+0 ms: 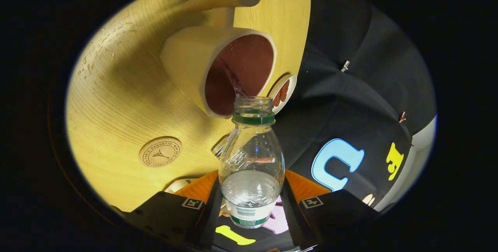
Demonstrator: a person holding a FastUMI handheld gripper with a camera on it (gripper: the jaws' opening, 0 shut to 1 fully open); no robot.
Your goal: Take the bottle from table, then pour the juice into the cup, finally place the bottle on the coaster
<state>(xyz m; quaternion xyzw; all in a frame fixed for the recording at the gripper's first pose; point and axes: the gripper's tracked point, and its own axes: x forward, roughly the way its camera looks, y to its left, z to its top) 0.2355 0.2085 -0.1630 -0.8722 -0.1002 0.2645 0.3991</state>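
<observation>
Clamped between both fingers of the hand-held gripper (251,205) is a clear plastic bottle (251,158), gripped around its lower body near the label. A green ring is seen around the bottle's neck, and the cap is off. Clear liquid is held in the lower part of the bottle, and a thin stream is seen passing from the open mouth into the cup (218,69). The cup, cream outside and reddish-brown inside, is set on the wooden tabletop (116,100) just beyond the bottle mouth, with a long handle projecting from it. A round wooden coaster (160,151) is laid on the tabletop near the cup, apart from it. Water droplets (97,57) are scattered on the tabletop beyond the coaster.
</observation>
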